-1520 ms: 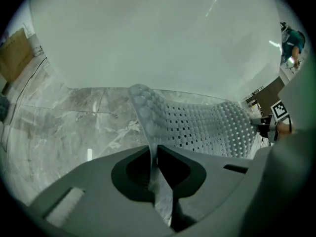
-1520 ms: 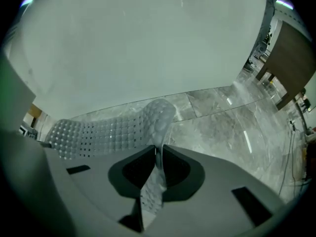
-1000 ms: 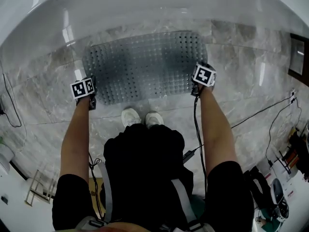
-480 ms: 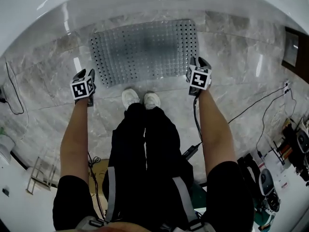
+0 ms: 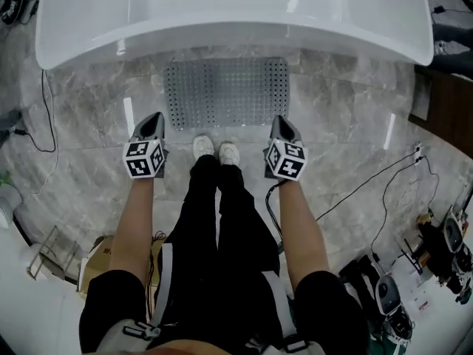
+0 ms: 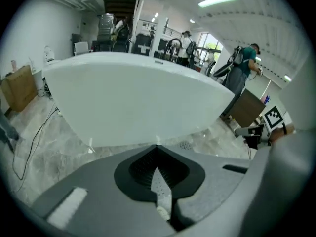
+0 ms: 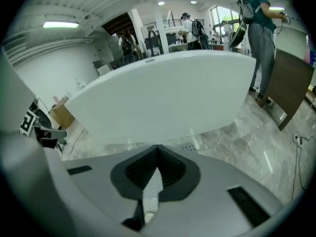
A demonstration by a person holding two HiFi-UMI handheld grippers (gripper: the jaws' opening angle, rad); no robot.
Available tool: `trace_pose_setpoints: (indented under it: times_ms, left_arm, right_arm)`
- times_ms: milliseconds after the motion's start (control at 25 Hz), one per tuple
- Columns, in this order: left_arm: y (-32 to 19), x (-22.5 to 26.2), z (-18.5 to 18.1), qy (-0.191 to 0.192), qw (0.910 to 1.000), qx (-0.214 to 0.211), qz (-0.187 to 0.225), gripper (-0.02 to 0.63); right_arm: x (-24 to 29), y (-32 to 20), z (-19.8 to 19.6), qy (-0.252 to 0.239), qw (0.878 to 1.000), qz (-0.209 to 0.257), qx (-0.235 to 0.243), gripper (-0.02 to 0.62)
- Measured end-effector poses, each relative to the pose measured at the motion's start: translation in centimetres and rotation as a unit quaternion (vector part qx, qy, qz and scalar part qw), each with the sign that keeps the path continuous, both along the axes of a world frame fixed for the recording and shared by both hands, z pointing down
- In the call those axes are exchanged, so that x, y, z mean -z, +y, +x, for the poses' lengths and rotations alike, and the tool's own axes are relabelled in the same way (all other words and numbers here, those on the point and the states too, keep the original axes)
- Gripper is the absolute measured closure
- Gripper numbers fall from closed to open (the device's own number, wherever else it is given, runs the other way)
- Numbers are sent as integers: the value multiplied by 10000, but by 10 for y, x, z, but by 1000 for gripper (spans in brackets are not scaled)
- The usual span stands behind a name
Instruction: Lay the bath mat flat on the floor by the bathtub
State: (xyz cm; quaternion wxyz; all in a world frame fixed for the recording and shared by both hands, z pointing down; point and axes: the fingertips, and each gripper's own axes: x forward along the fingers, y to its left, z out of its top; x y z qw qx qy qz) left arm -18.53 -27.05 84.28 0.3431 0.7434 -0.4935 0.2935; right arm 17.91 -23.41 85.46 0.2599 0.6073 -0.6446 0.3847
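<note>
The grey translucent bath mat, dotted with small holes, lies flat on the marble floor right beside the white bathtub. Its near edge is just ahead of the person's white shoes. My left gripper is held up off the floor, short of the mat's left near corner. Its jaws are closing and meet with nothing between them. My right gripper hangs the same way by the right near corner, jaws closing together on nothing. In the gripper views the tub fills the middle, with a sliver of mat below it.
Cables trail over the floor at the left and right. A brown panel stands at the right, gear lies at the lower right, and a wooden rack at the lower left. People stand beyond the tub.
Both grippers have let go of the mat's near corners, drawn back and risen. The mat stays flat on the floor. The person has straightened up, so the floor looks farther away.
</note>
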Motion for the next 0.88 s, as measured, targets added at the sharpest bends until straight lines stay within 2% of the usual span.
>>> trace_pose_setpoints:
  times_ms: [160, 320, 400, 560, 720, 880]
  left_arm:
    - [9, 116, 32, 434, 9969, 463, 460, 603]
    - [-9, 226, 49, 602, 9902, 762, 1007, 603]
    - [-14, 280, 57, 650, 9878, 700, 1228, 603]
    - [-22, 386, 75, 529, 9813, 257, 1834, 603]
    - [-34, 493, 84, 645, 9634, 83, 2602, 603]
    - [-40, 577, 92, 672, 9428, -156, 3262, 603]
  right_arm:
    - [110, -5, -17, -195, 9970, 713, 238, 591]
    - [234, -40, -33, -276, 9830, 1770, 405, 591]
    - [297, -51, -41, -250, 9732, 2231, 504, 591]
    - [407, -63, -50, -178, 9539, 2940, 570, 591]
    - [509, -77, -48, -323, 9281, 3687, 401, 591]
    - [598, -83, -48, -511, 9014, 4288, 322, 591]
